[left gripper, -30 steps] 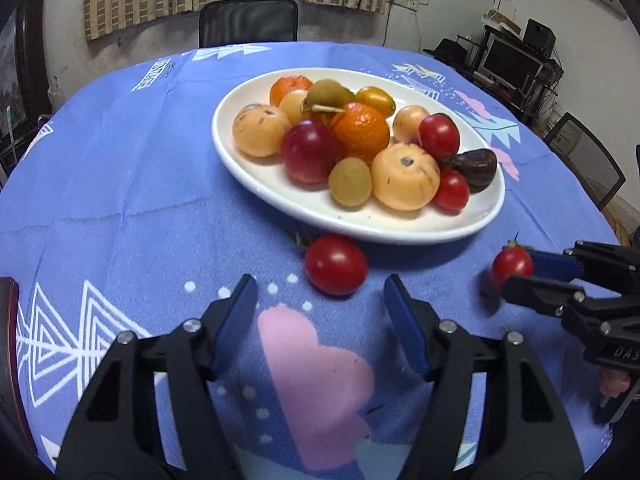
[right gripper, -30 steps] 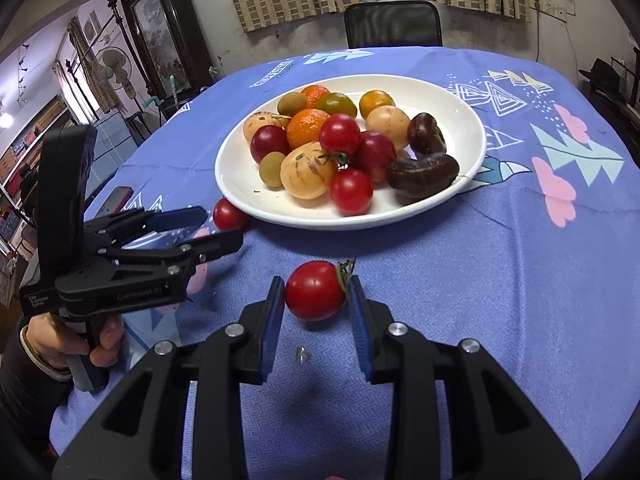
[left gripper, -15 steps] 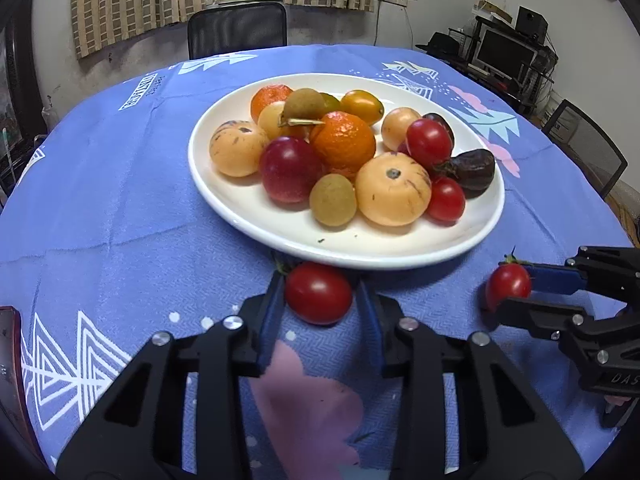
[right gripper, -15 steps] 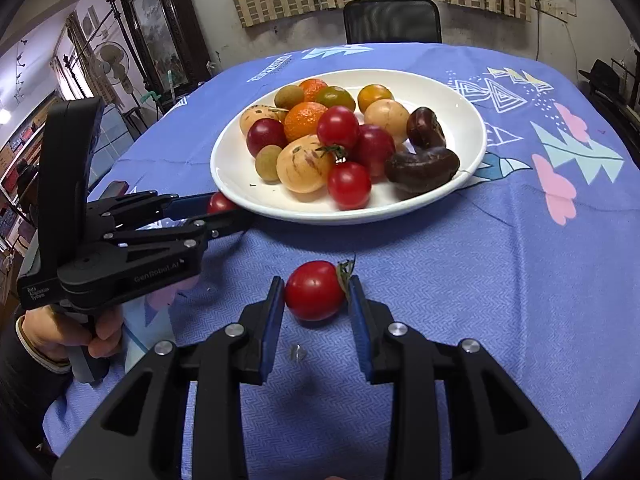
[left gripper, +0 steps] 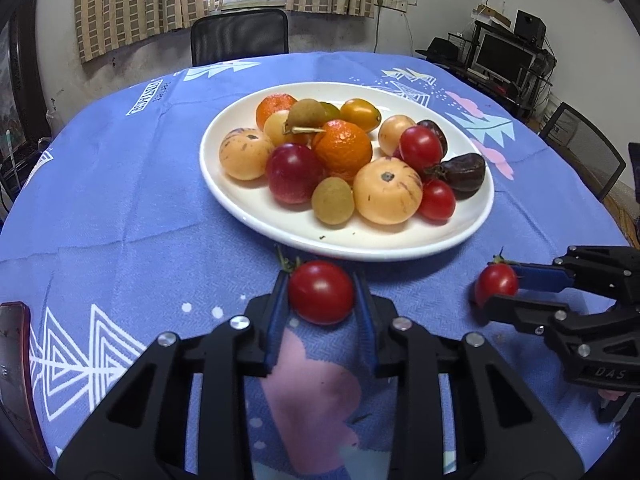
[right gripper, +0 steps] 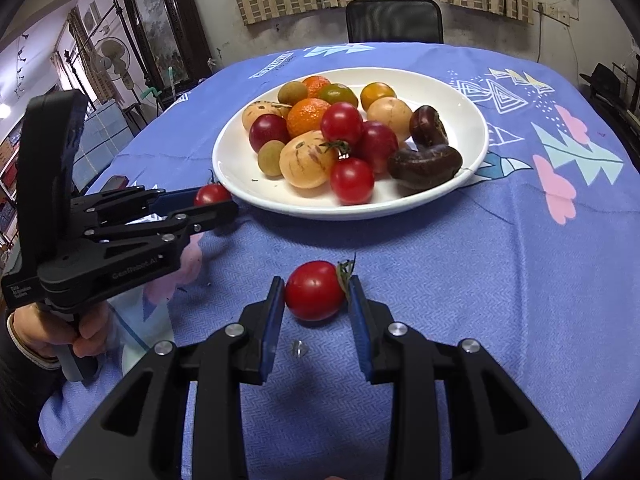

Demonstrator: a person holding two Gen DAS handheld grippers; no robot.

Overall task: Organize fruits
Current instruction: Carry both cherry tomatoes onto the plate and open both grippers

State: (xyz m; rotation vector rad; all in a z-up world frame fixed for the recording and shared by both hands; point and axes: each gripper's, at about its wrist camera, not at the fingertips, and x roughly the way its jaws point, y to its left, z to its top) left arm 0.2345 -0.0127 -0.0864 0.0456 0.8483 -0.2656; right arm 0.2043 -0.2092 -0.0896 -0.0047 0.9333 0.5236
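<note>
My left gripper [left gripper: 321,294], black-framed with blue pads, is clamped on a small round red cherry tomato with a green stem [left gripper: 321,292]; both pads press its sides, and it sits right at the near rim of the wide white ceramic plate [left gripper: 256,216], on or just above the cloth — I cannot tell which. From the right wrist view the same tomato [right gripper: 212,195] shows pinched between the left fingers beside the plate's [right gripper: 472,120] left edge, with the person's hand [right gripper: 86,330] wrapped around the gripper's handle. My right gripper [right gripper: 316,300] grasps a second red cherry tomato with a curled green stem [right gripper: 315,291]; the left pad touches it and the right pad bears on the stem side. It lies nearer to me than the plate and apart from it, on the blue patterned tablecloth [right gripper: 520,280], with a tiny metal screw [right gripper: 298,347] on the cloth between the fingers behind it. In the left wrist view that tomato [left gripper: 496,280] sits in the right fingers off to the side. The plate carries a heap of fruit: oranges, pale yellow striped melons, red tomatoes, green-brown round fruits and two dark purple wrinkled fruits. A black chair [left gripper: 239,40] stands at the far side of the table, under striped curtains [left gripper: 140,4].
</note>
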